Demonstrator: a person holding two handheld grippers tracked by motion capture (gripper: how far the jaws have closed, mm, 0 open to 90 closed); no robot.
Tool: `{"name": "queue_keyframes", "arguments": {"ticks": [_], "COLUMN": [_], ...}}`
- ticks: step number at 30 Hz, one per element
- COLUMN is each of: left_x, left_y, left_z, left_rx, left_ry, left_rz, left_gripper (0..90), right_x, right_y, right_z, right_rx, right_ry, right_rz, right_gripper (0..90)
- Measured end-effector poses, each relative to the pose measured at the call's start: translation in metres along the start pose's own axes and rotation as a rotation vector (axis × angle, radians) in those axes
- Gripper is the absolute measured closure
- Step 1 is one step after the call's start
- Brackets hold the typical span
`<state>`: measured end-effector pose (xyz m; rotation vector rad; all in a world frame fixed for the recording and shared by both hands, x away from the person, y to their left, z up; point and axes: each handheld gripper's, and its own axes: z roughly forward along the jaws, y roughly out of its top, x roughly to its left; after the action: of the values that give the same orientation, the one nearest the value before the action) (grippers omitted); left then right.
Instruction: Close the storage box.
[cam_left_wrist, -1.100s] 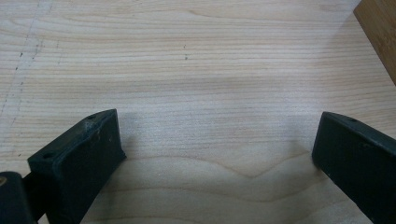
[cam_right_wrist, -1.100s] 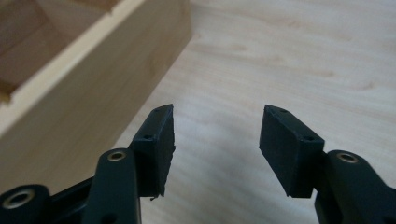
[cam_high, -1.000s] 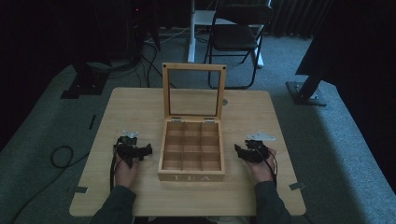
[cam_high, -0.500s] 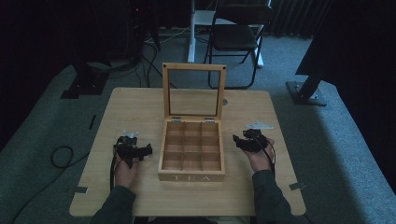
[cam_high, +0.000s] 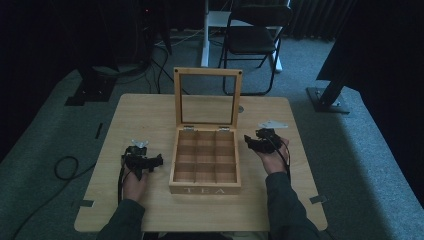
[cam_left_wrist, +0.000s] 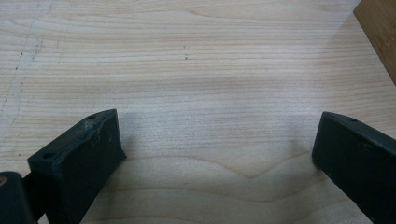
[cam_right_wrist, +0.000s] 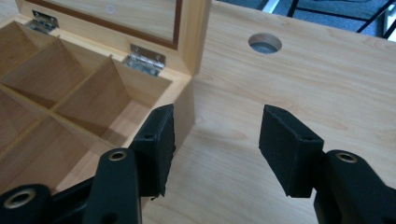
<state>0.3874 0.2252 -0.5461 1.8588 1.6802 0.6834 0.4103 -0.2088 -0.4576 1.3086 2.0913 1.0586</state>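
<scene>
A wooden box (cam_high: 205, 160) with nine compartments is seen mid-table (cam_high: 150, 115) from above, its glazed lid (cam_high: 206, 97) upright, between the left gripper (cam_high: 159, 161) and right gripper (cam_high: 247, 139). Metal hinges (cam_right_wrist: 146, 57) and a round hole (cam_right_wrist: 265, 43) are revealed in the right gripper view, where the jaws, just widened, are parted with nothing between. Pale grained wood is shown between the left gripper's widely parted jaws.

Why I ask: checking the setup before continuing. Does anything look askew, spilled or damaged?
Nothing stands out. The tea box sits square on the table, lid upright, compartments empty, hinges intact.
</scene>
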Motion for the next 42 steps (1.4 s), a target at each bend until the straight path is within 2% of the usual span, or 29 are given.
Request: {"name": "queue_keyframes", "arguments": {"ticks": [7, 12, 14, 18, 23, 27, 33, 36, 39, 42], "left_x": [0.0, 0.0, 0.0, 0.0, 0.0, 0.0, 0.0, 0.0, 0.0, 0.0], "left_y": [0.0, 0.0, 0.0, 0.0, 0.0, 0.0, 0.0, 0.0, 0.0, 0.0], "left_z": [0.0, 0.0, 0.0, 0.0, 0.0, 0.0, 0.0, 0.0, 0.0, 0.0], "left_rx": [-0.001, -0.001, -0.001, 0.001, 0.0, 0.0, 0.0, 0.0, 0.0, 0.0], "left_ry": [0.0, 0.0, 0.001, 0.001, 0.0, 0.0, 0.0, 0.0, 0.0, 0.0], "left_rz": [-0.001, 0.0, 0.0, 0.002, 0.0, 0.0, 0.0, 0.0, 0.0, 0.0], "left_gripper": [1.6, 1.6, 1.6, 1.6, 1.6, 1.6, 1.6, 1.6, 1.6, 1.6], "right_x": [0.004, 0.004, 0.004, 0.004, 0.002, 0.001, 0.003, 0.004, 0.005, 0.004], "right_y": [0.016, 0.02, 0.026, 0.031, 0.038, 0.043, 0.058, 0.065, 0.07, 0.077], "right_z": [0.008, 0.009, 0.01, 0.012, 0.019, 0.022, 0.031, 0.034, 0.038, 0.045], "right_rx": [-0.002, -0.008, -0.027, -0.035, -0.039, -0.047, -0.042, -0.058, -0.056, -0.052], "right_ry": [0.001, 0.002, 0.03, 0.029, 0.06, 0.071, 0.062, 0.074, 0.071, 0.09], "right_rz": [-0.03, -0.038, -0.01, -0.01, -0.008, 0.003, -0.017, -0.012, -0.006, 0.006], "right_gripper": [43.0, 42.4, 41.4, 41.2, 43.7, 44.4, 43.9, 43.3, 42.1, 39.1]}}
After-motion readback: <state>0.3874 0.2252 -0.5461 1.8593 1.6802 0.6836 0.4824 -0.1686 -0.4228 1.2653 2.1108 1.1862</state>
